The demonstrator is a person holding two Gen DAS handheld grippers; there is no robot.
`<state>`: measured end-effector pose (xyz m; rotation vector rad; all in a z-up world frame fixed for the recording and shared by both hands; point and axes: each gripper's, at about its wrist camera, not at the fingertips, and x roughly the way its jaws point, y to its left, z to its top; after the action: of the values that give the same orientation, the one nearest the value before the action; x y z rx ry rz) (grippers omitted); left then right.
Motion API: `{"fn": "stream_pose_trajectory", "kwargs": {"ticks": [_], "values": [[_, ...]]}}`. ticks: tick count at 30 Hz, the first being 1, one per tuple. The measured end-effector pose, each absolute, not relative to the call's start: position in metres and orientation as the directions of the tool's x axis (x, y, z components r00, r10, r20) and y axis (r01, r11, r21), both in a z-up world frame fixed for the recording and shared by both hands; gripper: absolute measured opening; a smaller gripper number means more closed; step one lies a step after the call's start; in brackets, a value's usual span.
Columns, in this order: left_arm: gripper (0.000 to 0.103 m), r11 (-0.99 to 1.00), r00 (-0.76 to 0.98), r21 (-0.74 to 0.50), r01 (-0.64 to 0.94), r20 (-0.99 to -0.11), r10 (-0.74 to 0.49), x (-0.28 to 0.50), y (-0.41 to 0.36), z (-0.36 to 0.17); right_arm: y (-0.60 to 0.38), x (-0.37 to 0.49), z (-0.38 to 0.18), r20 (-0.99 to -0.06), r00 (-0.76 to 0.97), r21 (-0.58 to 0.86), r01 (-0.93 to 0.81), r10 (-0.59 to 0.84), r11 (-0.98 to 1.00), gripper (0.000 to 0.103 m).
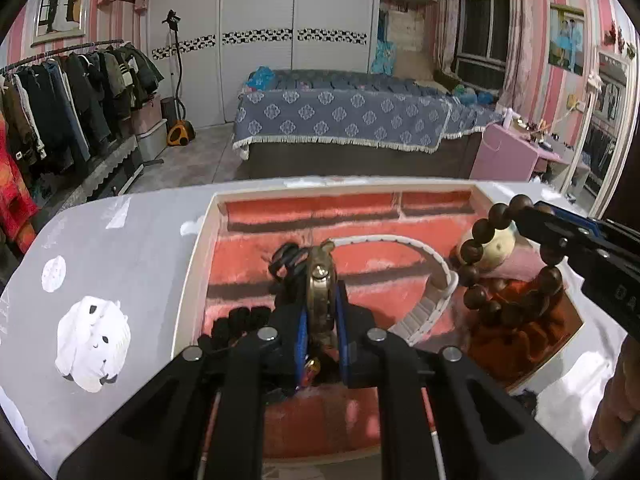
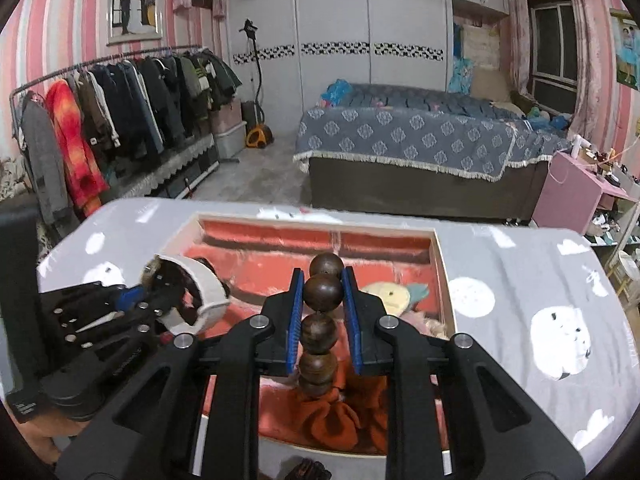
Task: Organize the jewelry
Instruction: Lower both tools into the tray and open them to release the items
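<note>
- Jaws of the left gripper (image 1: 322, 320) are squeezed tight on a watch (image 1: 320, 280) with a white strap (image 1: 430, 264), held on its edge.
- Jaws of the right gripper (image 2: 323, 280) are pinched on a brown wooden bead bracelet (image 2: 322, 322), so the beads hang down in a loop.
- Both pieces are held above the jewelry box (image 1: 188, 280) with its red fuzzy lining, probably so they can be set down inside it.
- Inside the box, an orange cloth (image 2: 340, 420) lies at the near end and a small soft toy (image 2: 394, 294) sits by the right wall.
- The box sits on a gray tablecloth (image 1: 120, 260).
</note>
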<state>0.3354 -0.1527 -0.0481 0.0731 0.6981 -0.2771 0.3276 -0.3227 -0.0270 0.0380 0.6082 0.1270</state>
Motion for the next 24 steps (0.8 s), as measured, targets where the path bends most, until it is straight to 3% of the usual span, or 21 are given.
{"fn": "stream_pose_trajectory", "kwargs": {"ticks": [6,14,20,24], "values": [[0.013,0.967,0.720,-0.042,0.252,-0.660,-0.216,0.341,-0.147,-0.061,-0.325,0.334,-0.047,-0.596,0.796,0.063,-0.090,0.110,0.994,0.020],[0.025,0.967,0.717,-0.065,0.247,-0.659,-0.227,0.339,-0.149,-0.065,-0.327,0.335,-0.054,-0.601,0.795,0.045,-0.073,0.085,0.996,0.020],[0.028,0.965,0.711,-0.067,0.254,-0.663,-0.233,0.338,-0.151,-0.068,-0.335,0.336,-0.056,-0.600,0.797,0.044,-0.059,0.074,0.997,0.021],[0.042,0.965,0.711,-0.096,0.243,-0.659,-0.244,0.338,-0.148,-0.070,-0.335,0.333,-0.054,-0.591,0.803,0.042,-0.065,0.077,0.997,0.029]]}}
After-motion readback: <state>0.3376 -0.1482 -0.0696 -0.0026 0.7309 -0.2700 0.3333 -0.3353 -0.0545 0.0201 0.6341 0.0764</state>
